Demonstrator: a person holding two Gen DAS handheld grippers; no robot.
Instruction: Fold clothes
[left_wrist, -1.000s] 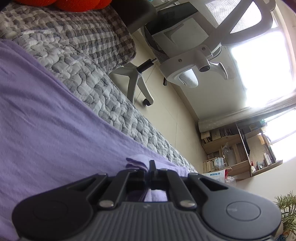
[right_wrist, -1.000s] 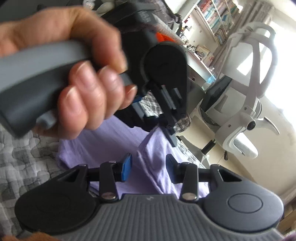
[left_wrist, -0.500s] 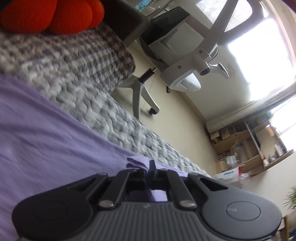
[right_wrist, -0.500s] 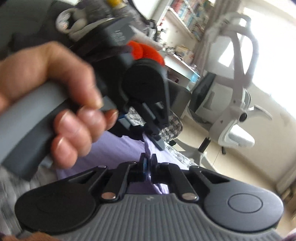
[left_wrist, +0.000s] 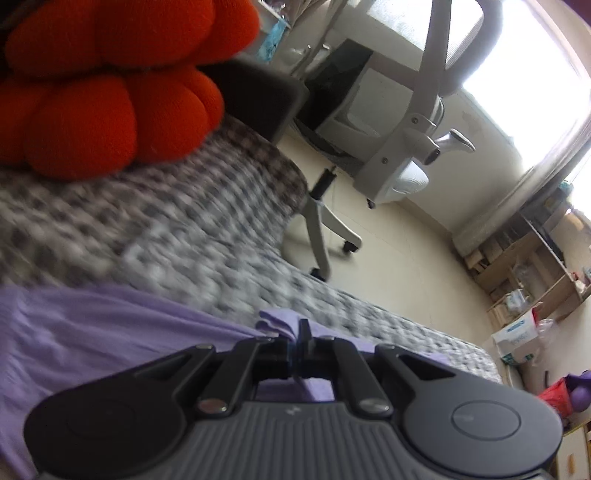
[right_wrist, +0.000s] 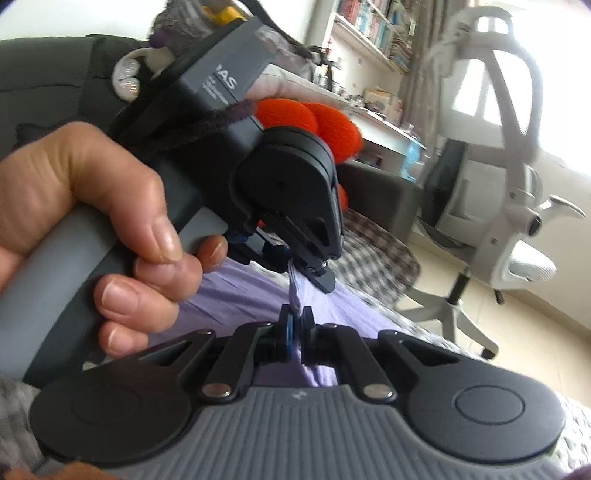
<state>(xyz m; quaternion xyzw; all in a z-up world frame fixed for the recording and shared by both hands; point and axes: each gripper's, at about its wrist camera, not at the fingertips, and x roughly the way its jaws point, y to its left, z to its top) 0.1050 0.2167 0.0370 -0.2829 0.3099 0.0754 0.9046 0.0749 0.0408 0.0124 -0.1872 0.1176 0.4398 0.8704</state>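
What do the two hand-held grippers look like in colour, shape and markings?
Each hand-held gripper, right and left, has a ribbed grey body, two round black discs, black linkage arms with silver rivets, and blue finger pads. The left one's grey block carries white lettering, too blurred to read. No sleeve shows.

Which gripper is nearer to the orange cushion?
Left. The left gripper, shut on the purple garment, hangs just in front of the orange cushion. The right gripper, pinching the same fold, sits below it, farther from the cushion.
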